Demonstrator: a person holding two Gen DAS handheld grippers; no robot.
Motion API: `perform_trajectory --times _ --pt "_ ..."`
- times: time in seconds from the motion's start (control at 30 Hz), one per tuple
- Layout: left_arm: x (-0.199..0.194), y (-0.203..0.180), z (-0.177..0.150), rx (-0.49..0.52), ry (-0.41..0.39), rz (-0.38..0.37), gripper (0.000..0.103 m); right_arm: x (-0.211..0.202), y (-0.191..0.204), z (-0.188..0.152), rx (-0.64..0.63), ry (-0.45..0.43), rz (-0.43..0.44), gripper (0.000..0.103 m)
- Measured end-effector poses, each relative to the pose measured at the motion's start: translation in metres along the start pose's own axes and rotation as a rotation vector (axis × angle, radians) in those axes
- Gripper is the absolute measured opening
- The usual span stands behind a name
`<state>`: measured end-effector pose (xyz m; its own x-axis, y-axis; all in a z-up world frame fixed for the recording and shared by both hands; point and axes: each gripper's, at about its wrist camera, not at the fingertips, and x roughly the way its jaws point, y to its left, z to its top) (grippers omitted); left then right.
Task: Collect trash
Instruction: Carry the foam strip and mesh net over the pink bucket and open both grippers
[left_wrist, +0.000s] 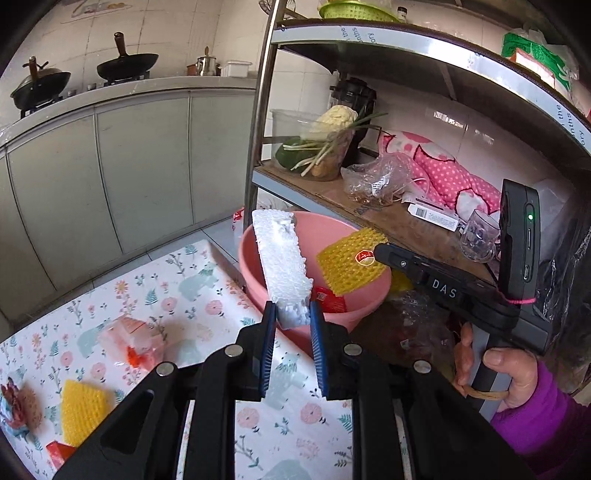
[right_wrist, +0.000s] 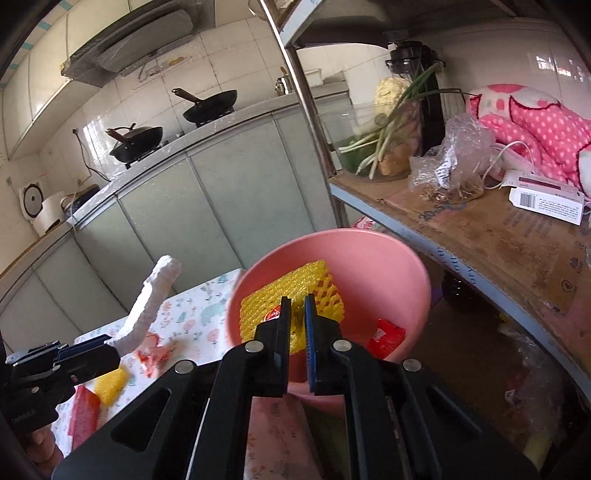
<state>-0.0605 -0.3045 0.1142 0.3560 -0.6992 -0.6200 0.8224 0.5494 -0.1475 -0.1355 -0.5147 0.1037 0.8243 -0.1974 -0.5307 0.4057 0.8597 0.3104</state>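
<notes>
My left gripper (left_wrist: 291, 308) is shut on a white styrofoam slab (left_wrist: 282, 258) and holds it upright at the near rim of the pink basin (left_wrist: 369, 295). In the right wrist view the slab (right_wrist: 151, 299) sticks up from the left gripper (right_wrist: 107, 345). My right gripper (right_wrist: 297, 302) is shut on a yellow foam fruit net (right_wrist: 288, 291) and holds it over the pink basin (right_wrist: 388, 258). The net (left_wrist: 349, 260) and the right gripper (left_wrist: 380, 251) also show in the left wrist view. A red wrapper (right_wrist: 386, 338) lies inside the basin.
On the floral tablecloth (left_wrist: 207, 295) lie a crumpled clear-and-orange wrapper (left_wrist: 133, 339), another yellow foam net (left_wrist: 83, 410), a red packet (left_wrist: 59, 452) and a brownish scrap (left_wrist: 18, 406). A metal shelf rack (right_wrist: 480, 236) with vegetables, bags and a pink cushion stands right of the basin.
</notes>
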Motion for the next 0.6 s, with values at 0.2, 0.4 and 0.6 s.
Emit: perform_trajectory --times 0.2,0.4,0.6 --pt "0.053 -0.013 0.009 0.008 0.063 -0.023 0.018 0.014 -0.011 -0.007 -0.011 0.021 -0.042 0.008" --pt "0.087 -0.015 0.013 -0.001 0.096 -0.036 0.018 0.025 -0.019 -0.012 -0.006 0.038 -0.060 0.008" --pt "0.100 -0.008 0.017 -0.058 0.112 -0.038 0.025 0.032 -0.021 -0.013 0.001 0.065 -0.065 0.027"
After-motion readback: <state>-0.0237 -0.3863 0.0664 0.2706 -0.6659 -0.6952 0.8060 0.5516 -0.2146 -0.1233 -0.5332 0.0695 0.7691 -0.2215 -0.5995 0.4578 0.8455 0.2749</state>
